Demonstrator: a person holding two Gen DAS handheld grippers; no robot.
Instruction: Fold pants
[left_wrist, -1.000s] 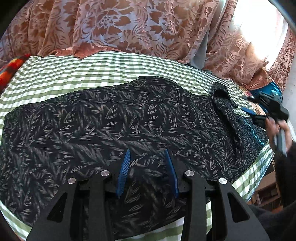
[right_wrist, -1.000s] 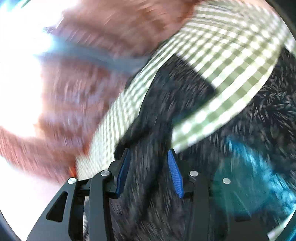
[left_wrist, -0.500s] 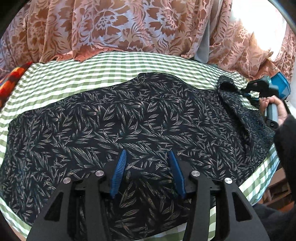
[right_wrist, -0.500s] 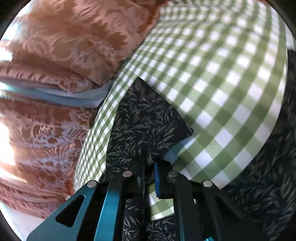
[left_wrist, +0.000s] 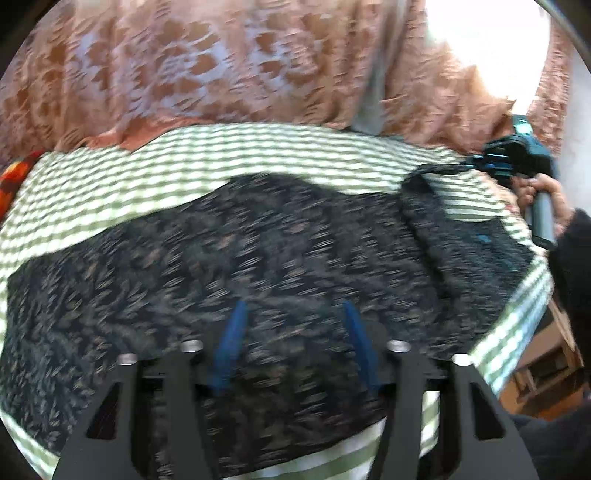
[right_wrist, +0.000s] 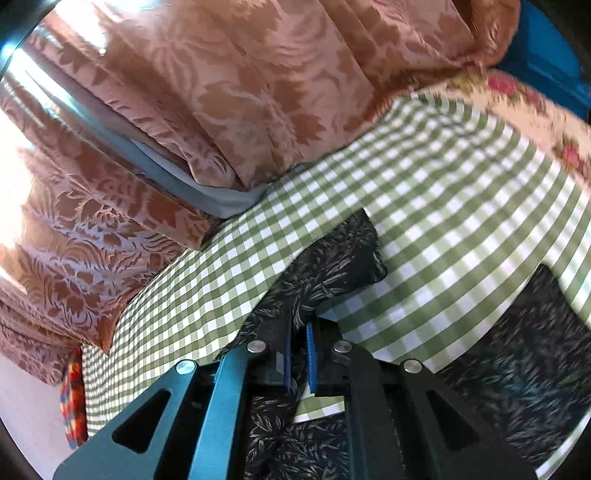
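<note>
Dark pants with a pale leaf print (left_wrist: 236, 258) lie spread across a green-checked cloth (left_wrist: 184, 162). My left gripper (left_wrist: 293, 314) hovers over their near middle; its jaws are opening and no cloth is pinched between them. At the far right of the left wrist view my right gripper (left_wrist: 476, 164) holds a corner of the pants lifted off the cloth. In the right wrist view my right gripper (right_wrist: 298, 332) is shut on that corner of the pants (right_wrist: 332, 258), which bunches up ahead of the blue pads.
Orange-brown floral curtains (left_wrist: 221, 66) hang close behind the far edge of the checked cloth (right_wrist: 424, 184). A red patterned fabric (left_wrist: 14, 173) sits at the far left. A floral cloth (right_wrist: 535, 107) lies past the cloth's end. Wooden furniture (left_wrist: 543, 373) stands below the right edge.
My right gripper closed on the pants' corner and lifted it up off the cloth. My left gripper's jaws spread wider and it pulled back and up slightly.
</note>
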